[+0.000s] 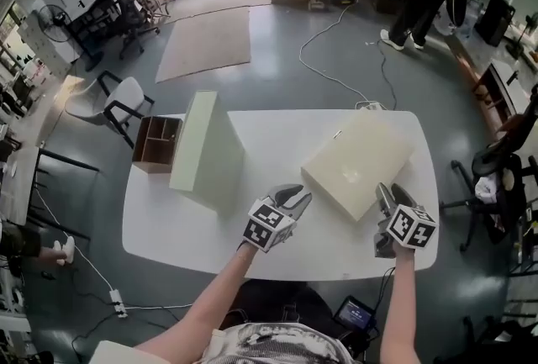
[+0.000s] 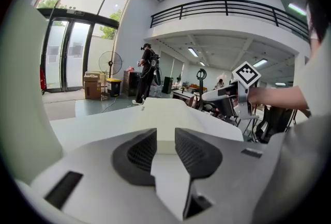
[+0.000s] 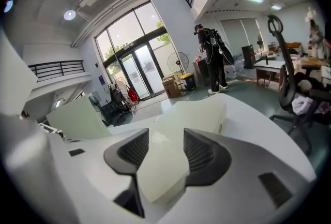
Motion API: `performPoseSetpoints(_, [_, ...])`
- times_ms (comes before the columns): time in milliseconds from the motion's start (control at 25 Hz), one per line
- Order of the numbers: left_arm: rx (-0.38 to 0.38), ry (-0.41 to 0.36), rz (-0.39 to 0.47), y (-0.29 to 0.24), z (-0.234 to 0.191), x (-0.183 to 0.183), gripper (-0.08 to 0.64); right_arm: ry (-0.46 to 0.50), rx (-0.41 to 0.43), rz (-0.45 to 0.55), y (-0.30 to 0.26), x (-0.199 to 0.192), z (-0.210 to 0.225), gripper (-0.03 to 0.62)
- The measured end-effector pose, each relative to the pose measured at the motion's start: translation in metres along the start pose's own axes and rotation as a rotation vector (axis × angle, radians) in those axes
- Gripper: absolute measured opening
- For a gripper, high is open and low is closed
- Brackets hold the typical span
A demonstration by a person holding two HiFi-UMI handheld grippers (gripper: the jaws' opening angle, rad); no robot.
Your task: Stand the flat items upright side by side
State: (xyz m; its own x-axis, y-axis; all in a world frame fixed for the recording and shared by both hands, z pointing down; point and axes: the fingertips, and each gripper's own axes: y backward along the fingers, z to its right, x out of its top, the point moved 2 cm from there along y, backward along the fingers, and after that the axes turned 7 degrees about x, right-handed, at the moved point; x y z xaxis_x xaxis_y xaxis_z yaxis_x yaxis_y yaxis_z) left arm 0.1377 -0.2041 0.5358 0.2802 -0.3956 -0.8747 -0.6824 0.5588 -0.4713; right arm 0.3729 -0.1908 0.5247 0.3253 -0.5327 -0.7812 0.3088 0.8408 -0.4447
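The flat cream box [image 1: 357, 162] lies on the counter [image 1: 168, 228] just ahead of both hands, the left hand-held gripper [image 1: 297, 197] narrowly parted and empty at its near corner, the right hand-held gripper [image 1: 385, 192] half spread astride its near-right edge, and the upright box [image 1: 206, 154] stands well to the left.

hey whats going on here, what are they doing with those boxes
A person holds a gripper in each hand over a white table. One flat cream box, the upright box, stands on the left side; the lying box rests flat on the right. Both grippers are at the lying box's near edge. The left gripper has its jaws narrowly apart with nothing between them. A corner of the lying box sits between the jaws of the right gripper, though a firm pinch isn't clear.
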Motion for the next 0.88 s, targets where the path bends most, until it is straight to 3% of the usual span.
performPoseSetpoints(200, [0.026, 0.098, -0.032, -0.037, -0.026, -0.006, 0.118, -0.086, -0.058, 0.007, -0.029, 0.026, 0.058, 0.236])
performPoseSetpoints(440, [0.038, 0.184, -0.073, -0.064, -0.053, -0.017, 0.22, -0.169, -0.108, -0.011, -0.064, 0.042, 0.118, 0.278])
performPoseSetpoints(600, [-0.017, 0.266, -0.109, -0.079, -0.06, -0.024, 0.31, -0.214, -0.138, -0.039, -0.082, 0.047, 0.151, 0.343])
performPoseSetpoints(880, [-0.099, 0.495, -0.088, -0.1, -0.071, -0.025, 0.341, -0.377, -0.108, -0.054, -0.105, 0.043, 0.183, 0.421])
